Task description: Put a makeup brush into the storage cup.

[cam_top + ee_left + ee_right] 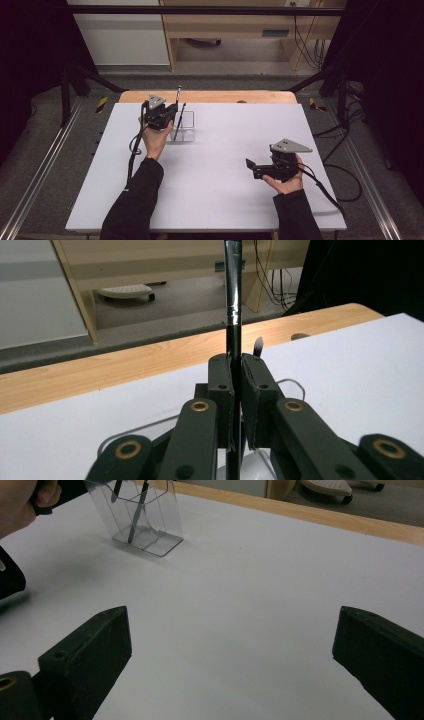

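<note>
In the upper left of the high view, the left gripper is clenching its fingers on a thin black brush, which is standing nearly upright over the clear holder on the white table. A second dark brush is leaning inside that holder. In the lower right of the same view, the right gripper is hovering well apart from the holder, its fingers spread wide and grasping nothing
</note>
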Demonstrator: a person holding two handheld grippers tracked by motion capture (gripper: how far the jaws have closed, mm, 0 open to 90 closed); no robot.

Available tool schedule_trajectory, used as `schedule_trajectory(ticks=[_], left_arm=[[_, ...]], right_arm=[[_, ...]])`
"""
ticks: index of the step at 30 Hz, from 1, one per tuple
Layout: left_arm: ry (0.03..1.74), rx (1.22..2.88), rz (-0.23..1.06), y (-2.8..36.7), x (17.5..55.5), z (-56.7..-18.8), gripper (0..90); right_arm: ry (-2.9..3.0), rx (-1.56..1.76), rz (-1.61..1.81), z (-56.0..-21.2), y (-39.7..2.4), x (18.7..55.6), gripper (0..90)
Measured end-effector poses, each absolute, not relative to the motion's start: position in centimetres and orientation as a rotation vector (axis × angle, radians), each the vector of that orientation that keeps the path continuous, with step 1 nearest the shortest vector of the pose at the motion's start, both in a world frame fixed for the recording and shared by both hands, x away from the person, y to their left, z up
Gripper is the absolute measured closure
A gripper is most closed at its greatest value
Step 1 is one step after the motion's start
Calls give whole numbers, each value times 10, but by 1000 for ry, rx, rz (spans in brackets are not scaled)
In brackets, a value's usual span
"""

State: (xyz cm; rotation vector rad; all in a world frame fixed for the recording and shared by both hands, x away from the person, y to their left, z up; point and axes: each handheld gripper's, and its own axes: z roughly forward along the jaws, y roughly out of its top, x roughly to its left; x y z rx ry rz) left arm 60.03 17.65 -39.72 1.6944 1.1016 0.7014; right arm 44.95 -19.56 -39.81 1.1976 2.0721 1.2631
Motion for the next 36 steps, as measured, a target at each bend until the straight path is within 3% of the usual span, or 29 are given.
schedule_trajectory(ticks=[25,36], left_arm=[[1097,1750,690,182,585,-410,825],[1064,1743,666,190,560,-398,682]], right_arm=[[2072,1191,1265,-397,-194,449,30],[2061,1193,1274,-394,-195,447,30]])
